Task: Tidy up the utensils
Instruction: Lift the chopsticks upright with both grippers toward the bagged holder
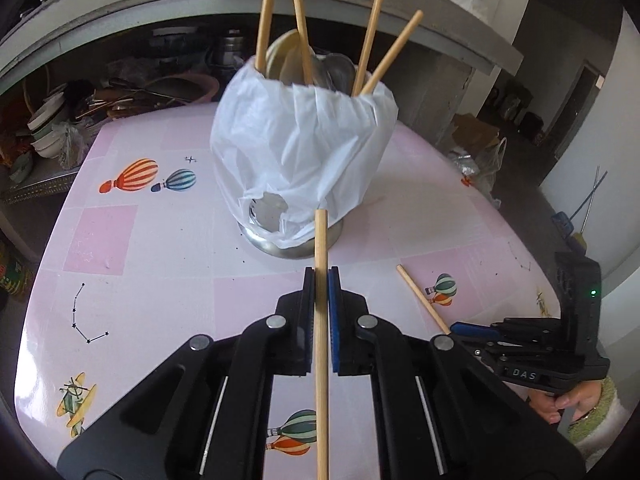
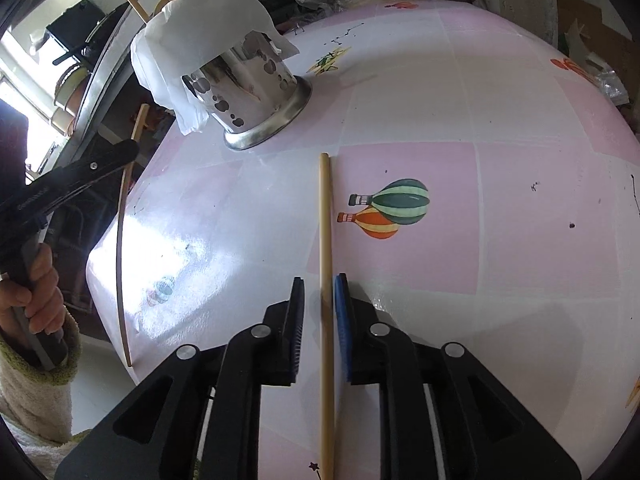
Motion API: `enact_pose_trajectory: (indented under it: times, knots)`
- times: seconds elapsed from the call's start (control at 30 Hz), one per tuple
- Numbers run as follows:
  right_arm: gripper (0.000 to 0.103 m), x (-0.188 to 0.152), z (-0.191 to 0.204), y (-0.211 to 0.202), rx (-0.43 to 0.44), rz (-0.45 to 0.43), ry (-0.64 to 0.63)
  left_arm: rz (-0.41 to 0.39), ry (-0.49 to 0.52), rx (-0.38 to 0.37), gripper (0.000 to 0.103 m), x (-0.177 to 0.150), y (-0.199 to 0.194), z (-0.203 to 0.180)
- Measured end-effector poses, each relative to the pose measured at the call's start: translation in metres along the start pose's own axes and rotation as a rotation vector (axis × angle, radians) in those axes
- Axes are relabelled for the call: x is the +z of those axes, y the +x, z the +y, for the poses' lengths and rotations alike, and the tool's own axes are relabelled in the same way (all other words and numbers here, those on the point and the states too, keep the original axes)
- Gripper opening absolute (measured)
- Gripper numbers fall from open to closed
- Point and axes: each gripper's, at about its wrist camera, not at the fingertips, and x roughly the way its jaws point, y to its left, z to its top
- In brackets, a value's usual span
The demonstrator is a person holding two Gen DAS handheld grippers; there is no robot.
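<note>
A steel utensil holder [image 1: 280, 240] draped in a white plastic bag [image 1: 304, 148] stands mid-table, with several chopsticks [image 1: 370, 40] and spoons [image 1: 338, 70] upright in it. My left gripper [image 1: 320, 280] is shut on a wooden chopstick [image 1: 321, 240], held above the table and pointing at the holder. In the right wrist view the same holder [image 2: 248, 92] is at the upper left. My right gripper [image 2: 320, 284] is open low over the table, with a second chopstick [image 2: 325, 220] lying flat between its fingers. The left gripper [image 2: 128, 152] and its chopstick [image 2: 122, 240] show at the left edge.
The pink tablecloth [image 1: 160, 240] has balloon prints. Behind the table a low shelf holds stacked bowls [image 1: 48, 132] and pans. Bags and a box [image 1: 476, 136] lie on the floor at the right. A person's hand [image 1: 568, 400] in a fuzzy sleeve holds the right gripper [image 1: 460, 326].
</note>
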Motion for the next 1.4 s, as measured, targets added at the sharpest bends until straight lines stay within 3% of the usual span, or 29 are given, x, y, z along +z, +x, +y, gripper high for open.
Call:
enact_pose_trajectory:
  times: [0.5, 0.7, 0.93, 1.27, 1.4]
  knots:
    - [0.021, 0.034, 0.023, 0.026, -0.146, -0.021, -0.163, -0.147, -0.115, -0.035, 0.006, 0.001, -0.062, 0.023]
    - [0.009, 0.036, 0.037, 0.032, -0.248, -0.031, -0.248, -0.184, -0.135, -0.038, 0.006, -0.002, -0.074, 0.028]
    - [0.007, 0.041, 0.036, 0.010, -0.194, -0.073, -0.192, -0.207, -0.139, -0.048, 0.006, 0.000, -0.082, 0.031]
    - [0.007, 0.051, 0.040, -0.083, 0.003, -0.270, -0.103, -0.237, -0.130, -0.057, 0.006, 0.003, -0.089, 0.029]
    - [0.007, 0.051, 0.043, -0.108, 0.041, -0.331, -0.100, -0.245, -0.127, -0.057, 0.006, 0.005, -0.091, 0.029]
